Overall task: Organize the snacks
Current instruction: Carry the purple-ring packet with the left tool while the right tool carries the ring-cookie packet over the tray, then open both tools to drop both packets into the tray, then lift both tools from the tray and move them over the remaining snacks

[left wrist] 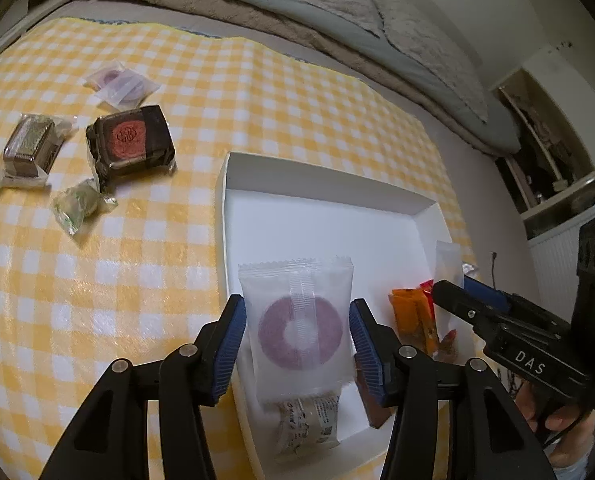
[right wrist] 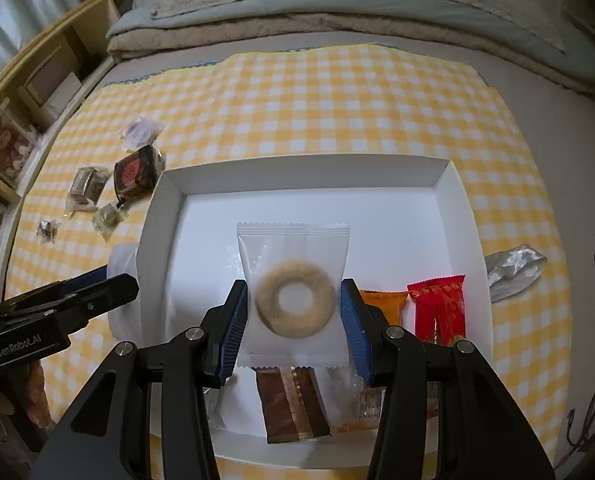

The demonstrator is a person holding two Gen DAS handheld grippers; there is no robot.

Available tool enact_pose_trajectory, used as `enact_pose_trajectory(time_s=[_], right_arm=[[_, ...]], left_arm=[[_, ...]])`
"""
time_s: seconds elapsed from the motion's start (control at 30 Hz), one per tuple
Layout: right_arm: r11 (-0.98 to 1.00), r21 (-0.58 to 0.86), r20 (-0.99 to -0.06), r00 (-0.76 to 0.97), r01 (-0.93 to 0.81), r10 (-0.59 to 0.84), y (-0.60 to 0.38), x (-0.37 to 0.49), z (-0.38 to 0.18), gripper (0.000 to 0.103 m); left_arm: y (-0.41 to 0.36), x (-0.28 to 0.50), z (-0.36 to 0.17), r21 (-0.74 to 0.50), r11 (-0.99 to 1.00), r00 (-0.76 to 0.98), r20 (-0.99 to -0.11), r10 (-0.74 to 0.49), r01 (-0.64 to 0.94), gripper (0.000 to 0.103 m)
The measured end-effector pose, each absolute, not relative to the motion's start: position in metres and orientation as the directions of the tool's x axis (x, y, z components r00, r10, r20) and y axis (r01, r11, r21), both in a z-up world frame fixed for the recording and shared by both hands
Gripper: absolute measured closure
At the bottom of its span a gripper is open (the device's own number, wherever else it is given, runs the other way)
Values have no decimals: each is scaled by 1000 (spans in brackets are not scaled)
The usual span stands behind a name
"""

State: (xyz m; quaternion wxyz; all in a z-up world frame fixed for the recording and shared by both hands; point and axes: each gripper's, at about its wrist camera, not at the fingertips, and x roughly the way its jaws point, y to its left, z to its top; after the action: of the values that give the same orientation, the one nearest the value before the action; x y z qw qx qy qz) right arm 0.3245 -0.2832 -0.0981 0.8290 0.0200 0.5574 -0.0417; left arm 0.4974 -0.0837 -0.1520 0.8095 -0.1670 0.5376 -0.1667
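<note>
Left wrist view: a clear packet with a purple ring (left wrist: 300, 330) is seen between the blue pads of the left gripper (left wrist: 297, 344); the left pad touches its edge, a thin gap shows at the right pad, so whether it is gripped cannot be told. The packet is held over the near left part of the white tray (left wrist: 325, 184), which lies on a yellow checked cloth (left wrist: 137, 272). Four wrapped snacks (left wrist: 131, 144) are left on the cloth beyond the tray's left side.

In the right wrist view, a packet with a pale ring (right wrist: 294, 300) is clamped between the pads of the right gripper (right wrist: 293, 320), over the tray's middle. A brown bar (right wrist: 293, 404), an orange packet (right wrist: 381, 304) and a red packet (right wrist: 439, 308) are laid along the tray's near edge.
</note>
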Motion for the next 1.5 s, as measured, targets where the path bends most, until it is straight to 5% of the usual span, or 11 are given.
enact_pose_trajectory(time_s=[0.1,0.4,0.5,0.6,0.7,1.0,1.5], right_arm=[[996,-15,-929,367,92,-48,-284,329,-102,56],[997,-3,-937,347,81,-31,-283,338,-117,52],[997,-14,-938,345,75,-39,-283,338,-121,46],[996,-35,-941,334,79,-59,-284,335,-123,22],[996,-45,-946,318,78,-68,-285,332,-124,20],[995,-59,-948,308,82,-81,-288,313,-121,0],[989,-21,-924,374,144,-74,-297,283,-99,0]], left_arm=[[-86,496,-150,-443,891,378,-811,-447,104,25],[-93,474,-145,-318,932,371,-855,-361,175,13],[-96,471,-145,-287,940,372,-865,-337,186,9],[-97,469,-145,-279,942,368,-870,-329,184,5],[-95,468,-146,-273,944,364,-873,-324,185,1],[-95,465,-144,-250,949,363,-880,-306,192,0],[-79,442,-125,-226,956,388,-877,-284,189,0]])
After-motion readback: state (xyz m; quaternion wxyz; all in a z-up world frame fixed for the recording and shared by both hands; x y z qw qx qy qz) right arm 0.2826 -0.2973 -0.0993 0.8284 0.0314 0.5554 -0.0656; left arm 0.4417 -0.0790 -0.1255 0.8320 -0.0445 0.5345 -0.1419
